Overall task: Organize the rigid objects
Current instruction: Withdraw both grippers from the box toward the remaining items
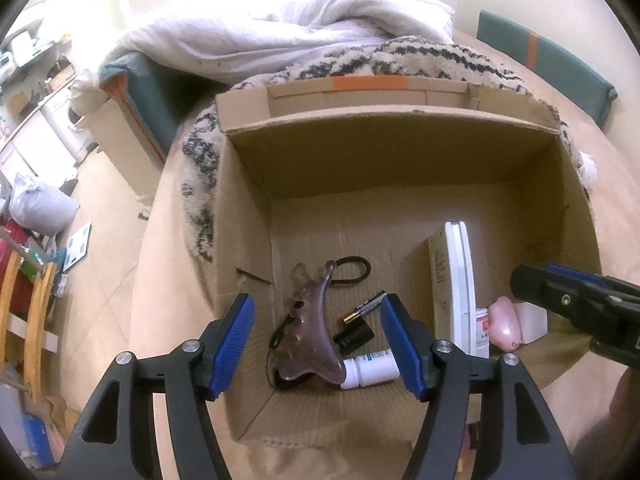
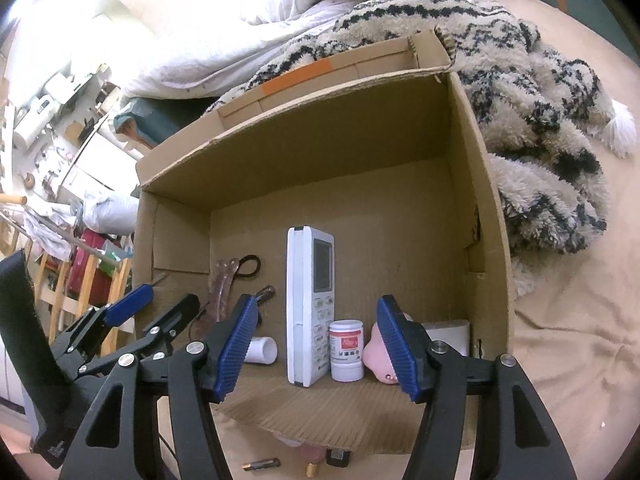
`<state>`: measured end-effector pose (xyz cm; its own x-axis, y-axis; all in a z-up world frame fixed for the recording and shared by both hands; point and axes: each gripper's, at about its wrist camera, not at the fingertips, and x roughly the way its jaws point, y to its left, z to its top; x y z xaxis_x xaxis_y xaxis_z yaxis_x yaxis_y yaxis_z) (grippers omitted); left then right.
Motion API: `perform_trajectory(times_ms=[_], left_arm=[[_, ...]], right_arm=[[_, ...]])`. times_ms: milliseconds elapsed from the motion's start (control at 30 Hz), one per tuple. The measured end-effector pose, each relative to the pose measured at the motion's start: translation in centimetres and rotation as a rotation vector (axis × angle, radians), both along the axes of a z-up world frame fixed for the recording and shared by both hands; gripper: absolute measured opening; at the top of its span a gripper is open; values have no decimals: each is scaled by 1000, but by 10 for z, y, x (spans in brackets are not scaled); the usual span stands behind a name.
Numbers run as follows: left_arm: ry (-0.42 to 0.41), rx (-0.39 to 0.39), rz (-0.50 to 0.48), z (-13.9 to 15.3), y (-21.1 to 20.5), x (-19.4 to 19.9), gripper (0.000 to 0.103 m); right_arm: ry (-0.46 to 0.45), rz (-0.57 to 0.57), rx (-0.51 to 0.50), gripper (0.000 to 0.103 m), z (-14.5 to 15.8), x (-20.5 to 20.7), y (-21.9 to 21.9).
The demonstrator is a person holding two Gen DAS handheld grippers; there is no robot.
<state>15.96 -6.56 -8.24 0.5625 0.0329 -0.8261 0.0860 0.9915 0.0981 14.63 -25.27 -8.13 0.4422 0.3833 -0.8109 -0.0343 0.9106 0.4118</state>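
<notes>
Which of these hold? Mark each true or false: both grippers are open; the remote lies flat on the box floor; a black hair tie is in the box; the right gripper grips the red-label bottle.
1. Both the left gripper and right gripper are open. True.
2. The white remote lies flat in the cardboard box. False: it stands on end.
3. A black hair tie is in the box. True.
4. The right gripper grips the red-label bottle. False: it holds nothing.
</notes>
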Motion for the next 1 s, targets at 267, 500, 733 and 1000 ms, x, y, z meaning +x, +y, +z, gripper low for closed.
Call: perform_trajectory(times_ms=[267,500,733,1000], left_arm=[[16,-43,26,10,13,-21,63],[20,-42,42,12,23,-46,63],[57,-61,78,4,34,-67,63],[170,-87,68,-22,29,-81,63]], right_arm=[[-12,-4,-11,66,10,-19,-4],[-23,1,-26,66,19,-43,-7],[22,-16,1,66,13,-68,-10],[129,-49,59,66,-8,-83,-11]])
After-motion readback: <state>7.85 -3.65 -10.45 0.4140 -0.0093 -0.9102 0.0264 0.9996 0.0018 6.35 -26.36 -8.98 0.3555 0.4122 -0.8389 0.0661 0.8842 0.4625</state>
